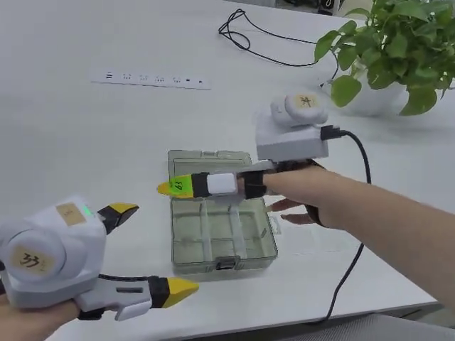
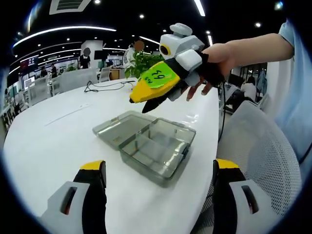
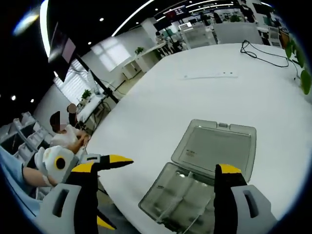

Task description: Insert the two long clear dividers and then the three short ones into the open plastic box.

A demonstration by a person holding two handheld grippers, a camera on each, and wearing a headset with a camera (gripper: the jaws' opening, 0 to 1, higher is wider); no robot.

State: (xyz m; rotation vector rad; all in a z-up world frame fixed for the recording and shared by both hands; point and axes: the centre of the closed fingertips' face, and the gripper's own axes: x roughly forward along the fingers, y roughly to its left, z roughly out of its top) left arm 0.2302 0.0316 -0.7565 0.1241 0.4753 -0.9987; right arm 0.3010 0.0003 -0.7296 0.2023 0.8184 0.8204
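The clear plastic box [image 1: 222, 264] lies open on the white table, its lid [image 1: 210, 162] folded flat behind it. Two long clear dividers [image 1: 206, 229] stand in the base; short cross pieces are too faint to make out. My right gripper [image 1: 178, 188] hovers just above the hinge, jaws open and holding nothing. In the right gripper view [image 3: 160, 168] the box [image 3: 183, 195] lies below the spread jaws. My left gripper [image 1: 153, 249] stands open at the box's front left, empty. The left gripper view [image 2: 159, 165] has the box [image 2: 146, 146] ahead and the right gripper [image 2: 141, 100] above it.
A white power strip [image 1: 153, 79] lies at the back left, with a black cable [image 1: 270, 42] looping beyond it. A potted plant [image 1: 394, 50] stands at the back right. The right gripper's cord [image 1: 362, 177] trails right of the box. The table's front edge [image 1: 298, 323] is close.
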